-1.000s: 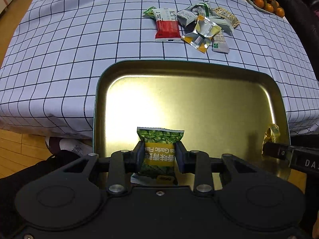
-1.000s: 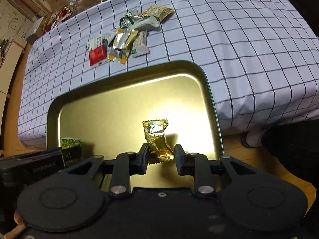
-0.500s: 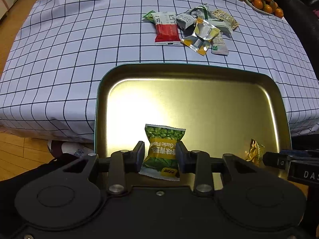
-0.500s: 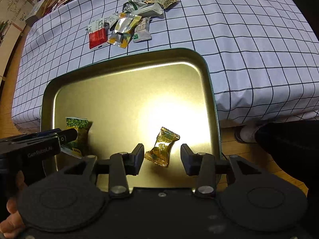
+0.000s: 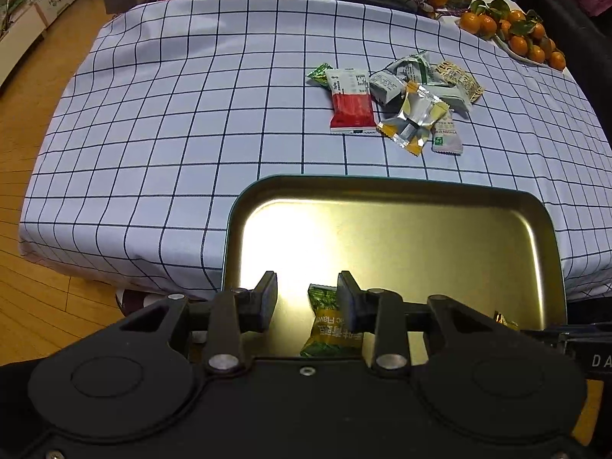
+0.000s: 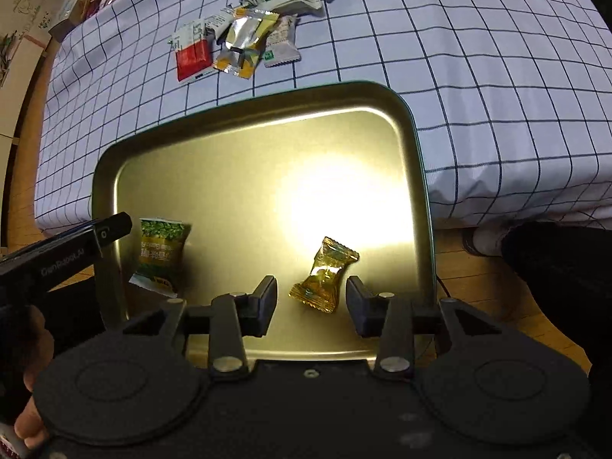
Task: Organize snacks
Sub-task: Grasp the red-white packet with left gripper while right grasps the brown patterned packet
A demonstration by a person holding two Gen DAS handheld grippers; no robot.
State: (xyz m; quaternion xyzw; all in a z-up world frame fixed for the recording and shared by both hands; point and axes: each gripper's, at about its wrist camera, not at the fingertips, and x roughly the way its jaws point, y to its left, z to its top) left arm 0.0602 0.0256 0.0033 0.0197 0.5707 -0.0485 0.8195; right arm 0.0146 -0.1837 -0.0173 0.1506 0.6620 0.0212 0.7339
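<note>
A gold tray [image 5: 382, 183] with a dark rim lies at the near edge of the checked tablecloth [image 5: 191, 114]. A green pea packet [image 5: 329, 329] lies flat in the tray's near left part. My left gripper [image 5: 306, 298] hovers open above it, the packet showing partly behind the right-hand finger. In the right wrist view the same packet [image 6: 162, 252] rests apart from the left gripper's finger [image 6: 111, 229]. A gold-wrapped candy [image 6: 323, 273] lies on the tray [image 6: 252, 101] between the pads of my open right gripper [image 6: 311, 302], touching neither.
A pile of several snack packets [image 5: 397, 103], one of them red and white [image 5: 352, 109], sits on the cloth beyond the tray. A plate of oranges [image 5: 512, 34] stands at the far right corner, with clutter along the far edge. A hand [image 6: 30, 413] grips the left tool.
My left gripper has let go of the green packet, which now lies on the tray. The right gripper has opened and dropped the gold candy onto the tray. Both views have tilted up.
</note>
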